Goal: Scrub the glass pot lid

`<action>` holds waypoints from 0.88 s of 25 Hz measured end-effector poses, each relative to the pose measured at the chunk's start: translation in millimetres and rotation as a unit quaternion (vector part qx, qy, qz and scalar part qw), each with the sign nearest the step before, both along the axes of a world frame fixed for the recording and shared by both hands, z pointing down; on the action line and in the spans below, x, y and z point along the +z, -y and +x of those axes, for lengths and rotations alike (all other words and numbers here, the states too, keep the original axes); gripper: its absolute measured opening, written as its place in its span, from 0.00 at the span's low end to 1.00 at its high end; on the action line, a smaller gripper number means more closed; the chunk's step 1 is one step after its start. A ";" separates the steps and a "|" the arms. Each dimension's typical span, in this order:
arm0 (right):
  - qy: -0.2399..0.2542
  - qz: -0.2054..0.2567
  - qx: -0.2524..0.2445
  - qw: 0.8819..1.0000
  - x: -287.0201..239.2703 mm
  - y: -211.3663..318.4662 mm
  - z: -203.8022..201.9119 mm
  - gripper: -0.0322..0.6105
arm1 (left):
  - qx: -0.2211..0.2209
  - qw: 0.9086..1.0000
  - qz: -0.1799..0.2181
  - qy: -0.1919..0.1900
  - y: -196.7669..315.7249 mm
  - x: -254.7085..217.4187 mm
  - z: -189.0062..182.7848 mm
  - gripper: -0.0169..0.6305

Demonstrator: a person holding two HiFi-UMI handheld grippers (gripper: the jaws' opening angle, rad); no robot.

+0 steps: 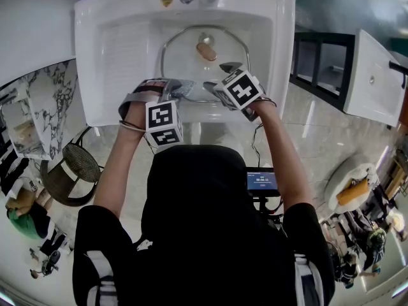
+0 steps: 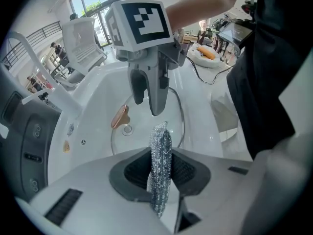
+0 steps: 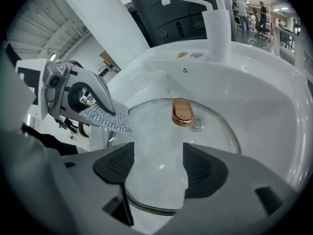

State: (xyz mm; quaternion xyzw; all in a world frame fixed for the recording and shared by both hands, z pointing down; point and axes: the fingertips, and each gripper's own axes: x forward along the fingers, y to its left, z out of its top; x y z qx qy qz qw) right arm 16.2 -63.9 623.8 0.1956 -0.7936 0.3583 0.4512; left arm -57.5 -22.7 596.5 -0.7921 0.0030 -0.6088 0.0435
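Left claw (image 2: 161,169) tight on scouring pad (image 2: 161,137); right claw (image 3: 159,168) wide over glass lid (image 3: 215,131)

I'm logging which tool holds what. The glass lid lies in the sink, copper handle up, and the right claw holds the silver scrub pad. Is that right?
Only the side is wrong. The left claw holds the silver scrub pad, as the left gripper view shows; the right claw is open. The glass lid does lie in the sink, copper handle up.
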 end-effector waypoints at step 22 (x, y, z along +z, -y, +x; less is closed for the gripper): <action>-0.001 0.003 -0.005 1.000 2.1 -0.3 1.0 0.51 | 0.007 1.000 0.027 0.004 46.4 18.8 6.6 0.15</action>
